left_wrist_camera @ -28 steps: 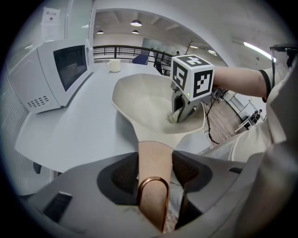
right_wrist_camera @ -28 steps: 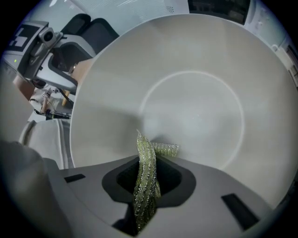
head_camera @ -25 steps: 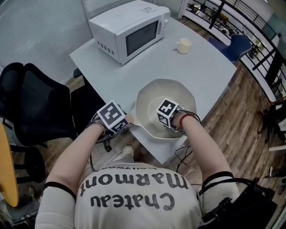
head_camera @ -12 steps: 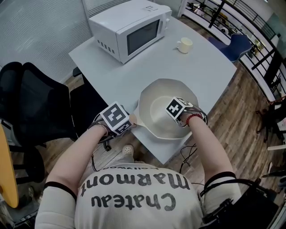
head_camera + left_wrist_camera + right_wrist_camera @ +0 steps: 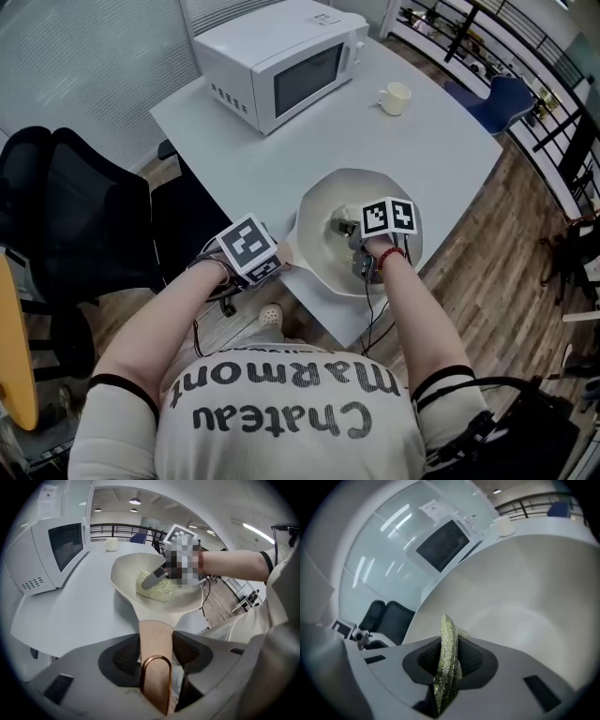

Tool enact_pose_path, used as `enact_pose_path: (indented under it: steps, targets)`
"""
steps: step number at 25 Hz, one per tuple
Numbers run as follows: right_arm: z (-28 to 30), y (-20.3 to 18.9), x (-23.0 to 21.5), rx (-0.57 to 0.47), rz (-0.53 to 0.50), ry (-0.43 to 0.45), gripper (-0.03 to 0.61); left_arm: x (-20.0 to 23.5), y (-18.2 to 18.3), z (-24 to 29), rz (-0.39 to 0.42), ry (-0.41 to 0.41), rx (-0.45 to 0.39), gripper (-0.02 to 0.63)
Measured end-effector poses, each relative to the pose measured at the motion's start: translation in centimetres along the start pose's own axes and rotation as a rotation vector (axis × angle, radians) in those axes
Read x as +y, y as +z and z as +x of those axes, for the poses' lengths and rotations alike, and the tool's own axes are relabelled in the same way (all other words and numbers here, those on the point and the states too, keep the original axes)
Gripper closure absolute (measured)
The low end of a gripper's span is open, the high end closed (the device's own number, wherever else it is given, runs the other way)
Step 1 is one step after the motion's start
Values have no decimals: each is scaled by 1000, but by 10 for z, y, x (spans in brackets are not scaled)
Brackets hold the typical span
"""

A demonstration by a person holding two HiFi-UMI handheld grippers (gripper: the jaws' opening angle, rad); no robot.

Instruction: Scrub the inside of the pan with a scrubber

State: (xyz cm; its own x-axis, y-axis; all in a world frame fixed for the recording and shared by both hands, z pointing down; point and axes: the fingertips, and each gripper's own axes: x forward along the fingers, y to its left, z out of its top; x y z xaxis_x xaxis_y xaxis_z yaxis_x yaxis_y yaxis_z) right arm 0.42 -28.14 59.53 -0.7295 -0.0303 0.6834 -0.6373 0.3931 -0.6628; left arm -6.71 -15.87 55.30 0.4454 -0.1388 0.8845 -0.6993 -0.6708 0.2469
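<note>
Over the last second the right gripper (image 5: 349,228) had swung from the near wall of the pan (image 5: 323,262) toward its middle and rolled over, dragging the scrubber (image 5: 157,585) across the pan's floor. I judged this one stroke of a scrub well under way. Its jaws were pinched nearly together on the scrubber's thin edge. The left gripper (image 5: 272,255) had not shifted: its jaws, roughly half open, clamped the pan's handle (image 5: 156,639) and steadied it. The pan sat at the near corner of a pale table (image 5: 281,159). Beyond the pan stood a microwave (image 5: 281,61) and a mug (image 5: 397,97). Left of the pan was a black chair (image 5: 75,216), and right of it a wood floor (image 5: 487,244).
</note>
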Motion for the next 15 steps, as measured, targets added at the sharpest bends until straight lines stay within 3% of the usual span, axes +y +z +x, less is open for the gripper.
enact_pose_path:
  steps: [3,10,15]
  targets:
    - [14,8,5,-71,164,106,520,-1,-1,1,28,-9,18,385]
    - [37,13,10,-110,333,179,520,0,1,1,40,-35,-5,387]
    - [41,2,27,-51,346,242,518,2,0,1,37,-30,-3,390]
